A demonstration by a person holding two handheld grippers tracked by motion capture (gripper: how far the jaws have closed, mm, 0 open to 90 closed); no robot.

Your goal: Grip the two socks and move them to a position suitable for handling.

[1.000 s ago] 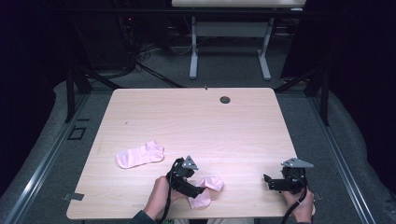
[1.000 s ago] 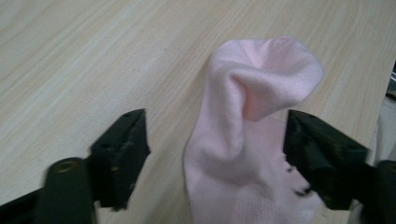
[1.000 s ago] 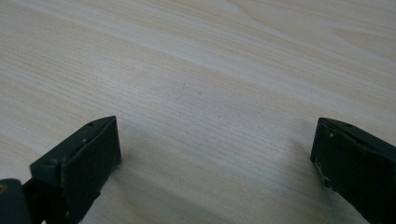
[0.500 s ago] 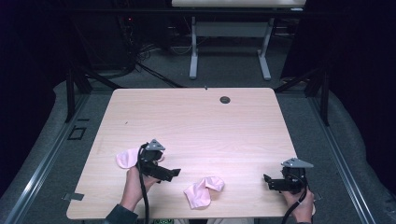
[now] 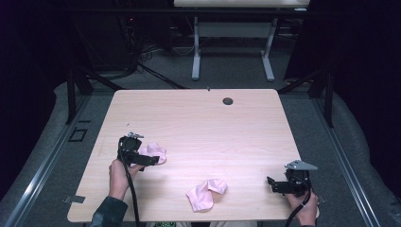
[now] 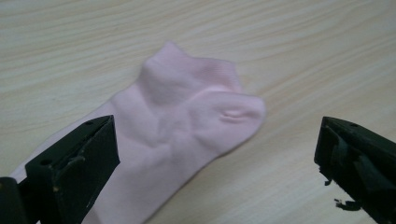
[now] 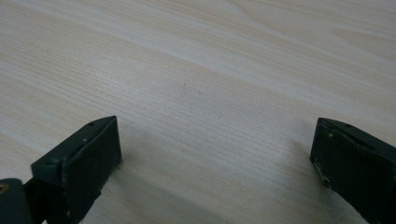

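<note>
Two pink socks point(image 5: 153, 152) | pale wood table point(image 5: 198, 127) | dark room | both hand-held grippers released

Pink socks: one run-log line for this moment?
left hand-held gripper: open over flat pink sock | right hand-held gripper: open, empty | crumpled pink sock: near front edge of table

A pale wooden table point(image 5: 198, 127) with rounded corners stands on grey carpet point(image 5: 350, 156), a small dark round grommet point(image 5: 228, 100) set near its far edge. Beyond it — against a black backdrop — a second table's white legs point(image 5: 196, 52) rise beside a tangle of dark cables point(image 5: 142, 56) on the floor.
</note>
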